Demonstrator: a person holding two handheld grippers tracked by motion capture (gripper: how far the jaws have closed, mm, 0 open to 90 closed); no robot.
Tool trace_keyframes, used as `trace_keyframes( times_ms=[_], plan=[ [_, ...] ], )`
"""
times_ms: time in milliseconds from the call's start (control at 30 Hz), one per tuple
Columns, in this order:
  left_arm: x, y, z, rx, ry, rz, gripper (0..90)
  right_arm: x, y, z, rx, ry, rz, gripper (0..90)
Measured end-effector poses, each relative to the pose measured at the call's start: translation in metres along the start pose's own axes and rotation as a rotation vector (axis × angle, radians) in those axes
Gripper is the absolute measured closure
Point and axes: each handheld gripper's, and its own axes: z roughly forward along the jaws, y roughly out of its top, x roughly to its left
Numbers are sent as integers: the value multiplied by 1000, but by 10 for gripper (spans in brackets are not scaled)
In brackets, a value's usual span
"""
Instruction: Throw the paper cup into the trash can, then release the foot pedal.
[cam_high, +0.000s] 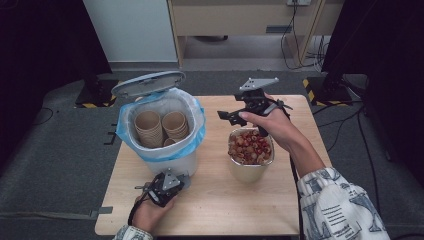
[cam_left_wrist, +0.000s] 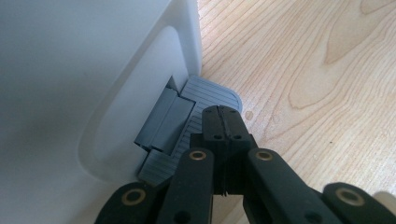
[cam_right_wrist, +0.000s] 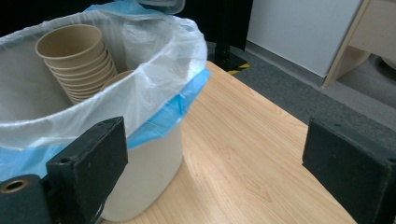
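Closed left tool (cam_left_wrist: 224, 122) pressing bin pedal (cam_left_wrist: 196, 116), lid (cam_high: 148, 83) raised

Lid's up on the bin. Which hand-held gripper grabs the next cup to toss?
Right. The right hand-held gripper is open above the cup of food; the left hand-held gripper, shut, presses the bin's pedal.

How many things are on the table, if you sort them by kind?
White pedal bins: 1
Stacks of paper cups inside the bin: 2
Metal containers full of red and tan bits: 1
Grippers, left gripper and right gripper: 2
Total: 6
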Motion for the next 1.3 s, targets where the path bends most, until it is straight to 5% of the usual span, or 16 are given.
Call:
trace_keyframes(
  times_ms=[167,333,400,733,1300],
  plan=[
    [-1,0,-1,-2,0,-2,887,-8,-5,-8,0,-21,11,70],
    [-4,-3,-15,-22,-5,-41,721,-19,-11,-19,0,-51,25,70],
    [-4,-6,-25,-72,-32,-96,622,-27,-16,-27,3,-74,35,70],
    [-6,-14,-41,-90,-57,-181,372,-46,-32,-46,5,-133,75,70],
    [15,-26,-46,-100,6,-290,212,-59,-45,-62,2,-193,94,60]
  ],
)
